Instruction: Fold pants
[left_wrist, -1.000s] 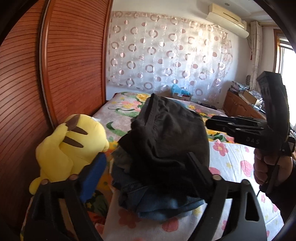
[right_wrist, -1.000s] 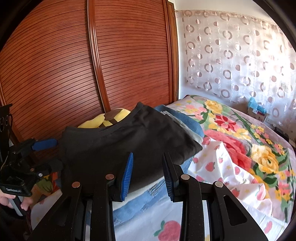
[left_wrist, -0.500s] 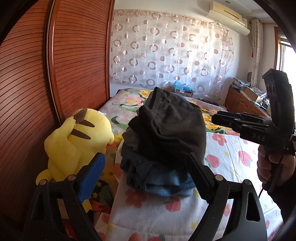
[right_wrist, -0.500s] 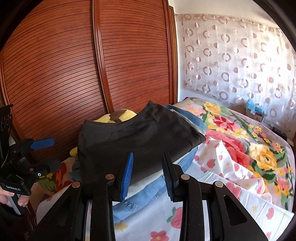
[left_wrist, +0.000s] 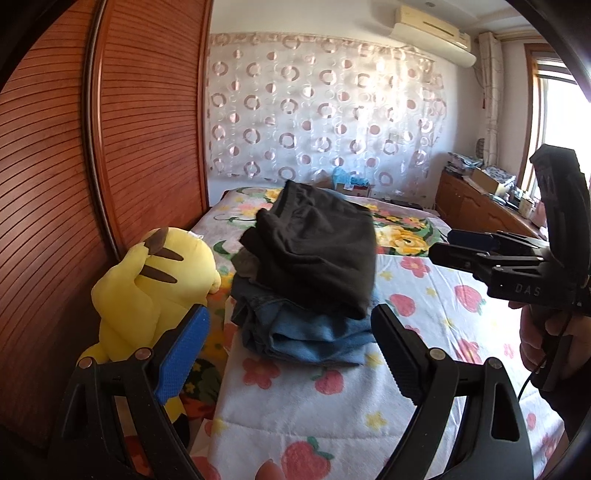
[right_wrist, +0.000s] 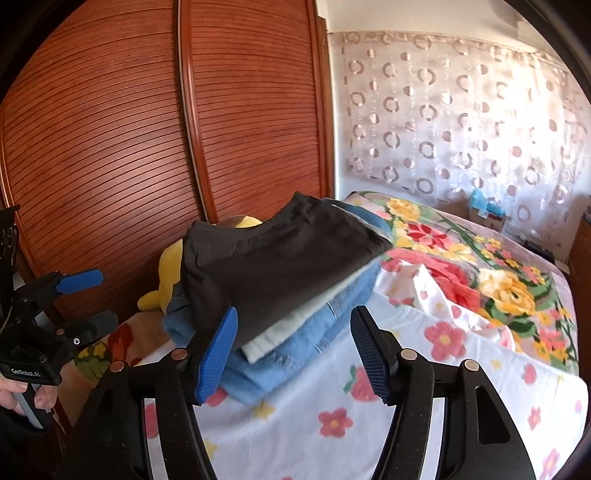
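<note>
**Folded pants stacked on the bed, both tools empty**

The dark folded pants (left_wrist: 317, 254) lie on top of a stack of folded clothes, over blue jeans (left_wrist: 310, 334), on the bed (left_wrist: 424, 332) with its floral cover. A yellow plush toy (left_wrist: 155, 284) sits just beside the stack, against the wooden wardrobe doors (right_wrist: 147, 147). The left tool (left_wrist: 291, 350) is spread wide with nothing between its jaws. The right tool (right_wrist: 293, 350) has its jaws opening, nothing pinched.
</note>
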